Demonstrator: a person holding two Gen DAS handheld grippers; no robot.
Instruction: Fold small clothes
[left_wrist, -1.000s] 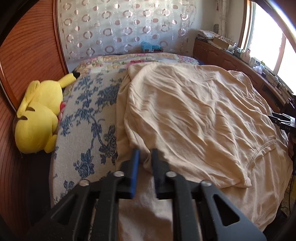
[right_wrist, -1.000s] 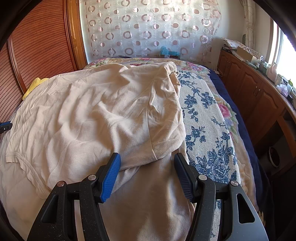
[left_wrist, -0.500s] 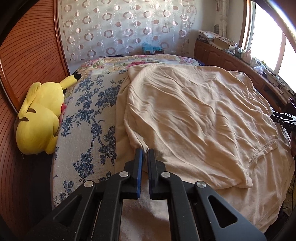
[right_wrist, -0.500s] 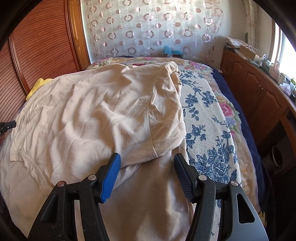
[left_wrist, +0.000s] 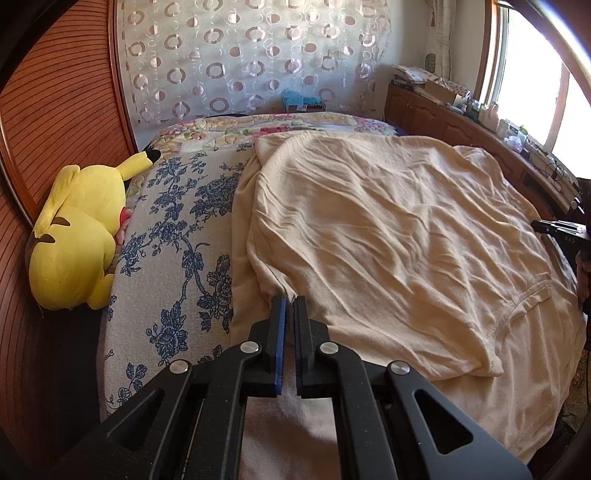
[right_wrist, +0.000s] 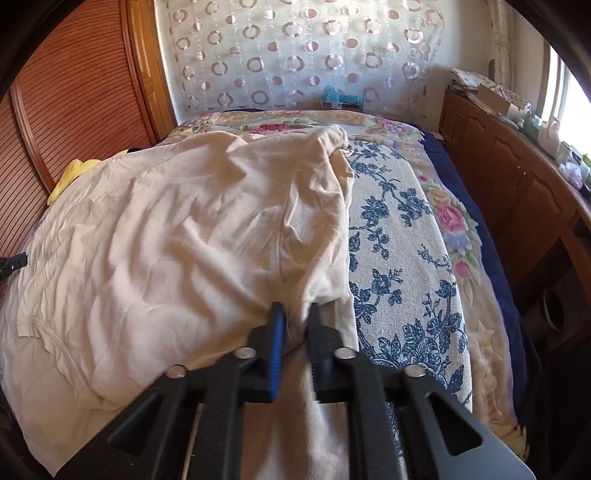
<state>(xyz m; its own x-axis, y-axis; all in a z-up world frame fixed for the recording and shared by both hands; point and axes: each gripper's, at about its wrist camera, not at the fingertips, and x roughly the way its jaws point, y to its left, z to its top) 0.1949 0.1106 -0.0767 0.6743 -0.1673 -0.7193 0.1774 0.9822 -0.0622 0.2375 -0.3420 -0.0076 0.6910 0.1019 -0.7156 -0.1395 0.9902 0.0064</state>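
Each handheld gripper is built of matte black plastic: two angular linkage arms with triangular cut-outs, joined by round silver screw heads. The left gripper (left_wrist: 289, 300) has slim black fingers with a blue pad (left_wrist: 281, 343) lining the left one. The right gripper (right_wrist: 295, 308) shows the same blue ribbed pad (right_wrist: 276, 354) and silver screws.

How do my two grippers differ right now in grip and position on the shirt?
The left gripper pinches the shirt at its left edge with almost no gap; the right gripper pinches the right edge, with a bulkier bunch between its wider-set fingers. Both are shut on cloth.
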